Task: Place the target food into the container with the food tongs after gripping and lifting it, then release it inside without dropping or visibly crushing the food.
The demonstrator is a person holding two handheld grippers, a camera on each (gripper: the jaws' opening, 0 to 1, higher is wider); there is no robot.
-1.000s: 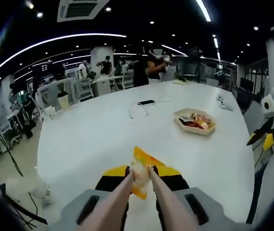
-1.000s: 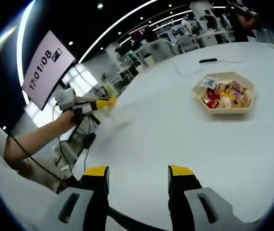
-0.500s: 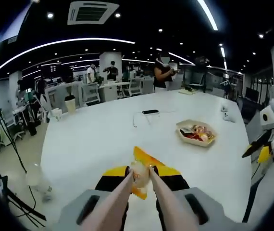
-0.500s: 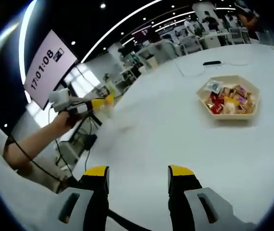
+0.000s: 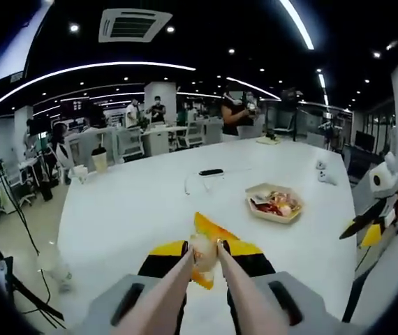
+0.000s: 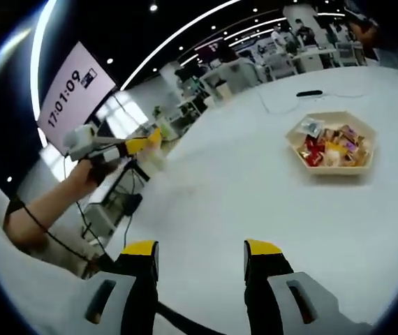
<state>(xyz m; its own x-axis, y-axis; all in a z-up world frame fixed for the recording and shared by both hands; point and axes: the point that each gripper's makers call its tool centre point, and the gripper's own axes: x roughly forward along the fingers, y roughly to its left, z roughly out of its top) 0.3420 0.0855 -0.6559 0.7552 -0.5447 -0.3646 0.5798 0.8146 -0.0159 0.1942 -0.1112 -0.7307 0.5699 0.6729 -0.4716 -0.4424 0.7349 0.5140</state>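
My left gripper (image 5: 204, 250) is shut on a pair of beige food tongs (image 5: 163, 293), which run forward between its yellow-tipped jaws. The tong tips pinch an orange and yellow snack packet (image 5: 209, 232), held in the air above the white table (image 5: 136, 209). The hexagonal beige container (image 5: 274, 202), with several wrapped snacks in it, sits farther off to the right. In the right gripper view the same container (image 6: 333, 139) lies ahead at the right. My right gripper (image 6: 201, 250) stands open with nothing between its jaws. The left gripper (image 6: 119, 148) shows there at the left, held by a bare arm.
A black phone (image 5: 211, 172) and a thin cable lie beyond the container. A cup (image 5: 100, 159) stands at the table's far left edge. My right gripper (image 5: 368, 225) pokes in at the right. People and desks fill the background. A clock screen (image 6: 70, 98) hangs at the left.
The left hand has drifted a little up and left with the tongs and packet still held. Both views shifted slightly. The right gripper stays open.
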